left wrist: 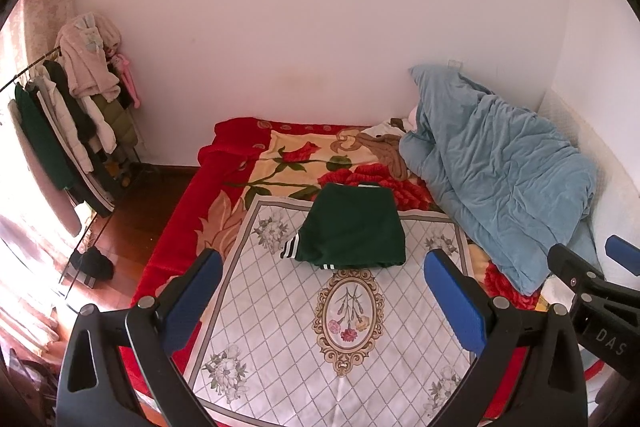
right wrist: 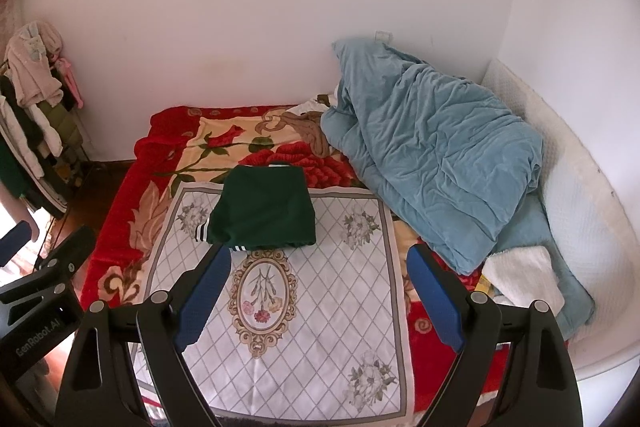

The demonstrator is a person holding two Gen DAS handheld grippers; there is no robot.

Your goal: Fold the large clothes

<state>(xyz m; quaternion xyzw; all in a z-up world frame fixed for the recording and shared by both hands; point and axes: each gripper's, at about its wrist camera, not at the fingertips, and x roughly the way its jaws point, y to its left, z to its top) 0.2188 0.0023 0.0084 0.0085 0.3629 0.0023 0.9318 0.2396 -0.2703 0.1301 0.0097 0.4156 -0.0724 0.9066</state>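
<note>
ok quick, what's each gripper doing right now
Left gripper: open, holding nothing, above the white patterned cloth.
Right gripper: open, holding nothing, short of the folded dark green garment.

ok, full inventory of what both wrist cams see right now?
green garment: 1, dark green with striped cuffs, folded, on the far end of the white cloth
white cloth: 1, white with grey lattice and flower medallion, spread flat on the blanket
red blanket: 1, red and cream with roses, covering the bed
blue duvet: 1, light blue, bunched at the bed's right side by the wall
tan garment: 1, brown, crumpled beside the duvet
white towel: 1, white, folded at the duvet's near end
clothes rack: 1, hung with mixed clothes, left by the wall
left gripper: fingers open, empty
right gripper: fingers open, empty
</note>
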